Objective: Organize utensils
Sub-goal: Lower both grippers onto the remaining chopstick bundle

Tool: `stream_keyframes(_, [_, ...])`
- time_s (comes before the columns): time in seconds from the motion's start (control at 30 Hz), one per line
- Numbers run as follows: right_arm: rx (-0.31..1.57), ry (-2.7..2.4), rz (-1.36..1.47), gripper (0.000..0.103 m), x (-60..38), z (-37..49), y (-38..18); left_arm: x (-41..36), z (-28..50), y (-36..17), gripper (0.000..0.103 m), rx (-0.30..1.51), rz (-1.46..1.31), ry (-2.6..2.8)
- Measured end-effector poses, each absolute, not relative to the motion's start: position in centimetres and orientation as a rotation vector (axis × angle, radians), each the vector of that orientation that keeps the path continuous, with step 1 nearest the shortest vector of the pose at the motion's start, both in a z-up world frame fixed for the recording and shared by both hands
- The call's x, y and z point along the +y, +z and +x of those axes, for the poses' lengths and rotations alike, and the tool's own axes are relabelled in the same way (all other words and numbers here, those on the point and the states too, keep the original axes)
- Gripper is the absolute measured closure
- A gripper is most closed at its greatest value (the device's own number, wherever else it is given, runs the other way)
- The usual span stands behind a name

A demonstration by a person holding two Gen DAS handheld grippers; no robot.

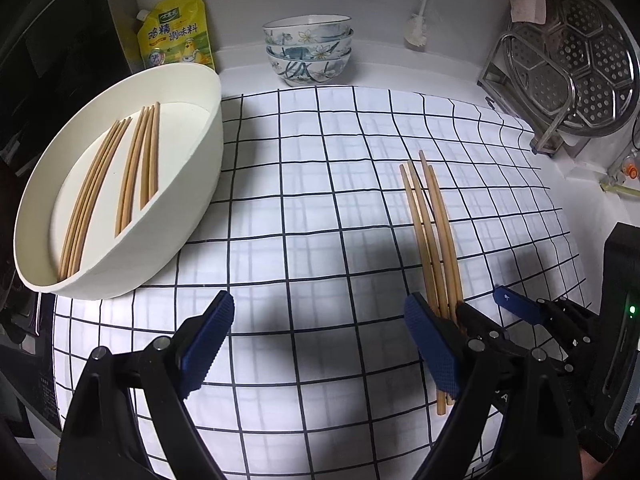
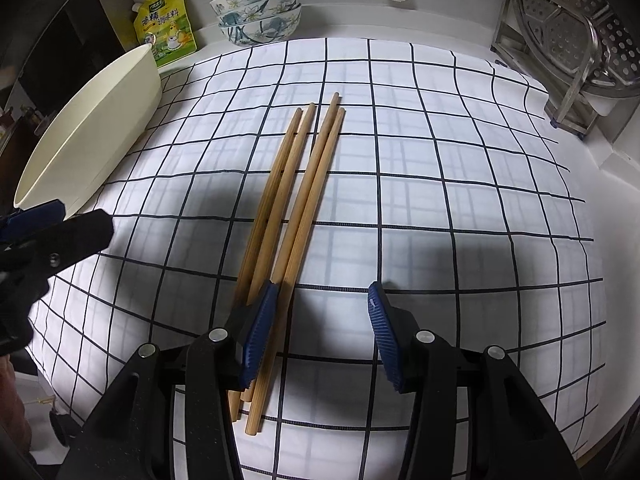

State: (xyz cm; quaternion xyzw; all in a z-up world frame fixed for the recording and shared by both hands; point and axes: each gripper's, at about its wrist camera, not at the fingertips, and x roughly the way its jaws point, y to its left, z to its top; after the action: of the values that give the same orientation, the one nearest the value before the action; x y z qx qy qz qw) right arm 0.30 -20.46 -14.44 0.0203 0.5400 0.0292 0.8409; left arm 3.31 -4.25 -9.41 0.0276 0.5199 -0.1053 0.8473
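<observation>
Partly done, by my read: two bundles of chopsticks lie in the white tray (image 1: 120, 208). Four chopsticks (image 2: 296, 200) remain on the checked cloth (image 2: 440, 200). Right claw (image 2: 320, 332) wide open over them, empty; left claw (image 1: 320, 340) open, empty.

Chopsticks (image 2: 296, 216) are looking like matt bare wood, the checked tablecloth (image 2: 440, 184) is showing as soft woven cloth, the organizer tray (image 1: 120, 256) smooth matt plastic, steamer rack (image 1: 580, 64) shiny perforated metal.
</observation>
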Motion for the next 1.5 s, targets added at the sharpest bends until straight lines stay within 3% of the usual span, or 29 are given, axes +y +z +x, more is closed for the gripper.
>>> stream_keyframes(0.67, [1.143,0.125,0.078,0.064,-20.6,0.2,-14.5,-5.3,4.1,-10.6,0.018,1.12,0.078,-0.212])
stream_keyframes(1.5, [1.143,0.06,0.031,0.064,-20.5,0.3,-14.6,-5.5,4.2,-11.2,0.018,1.129,0.089,-0.213])
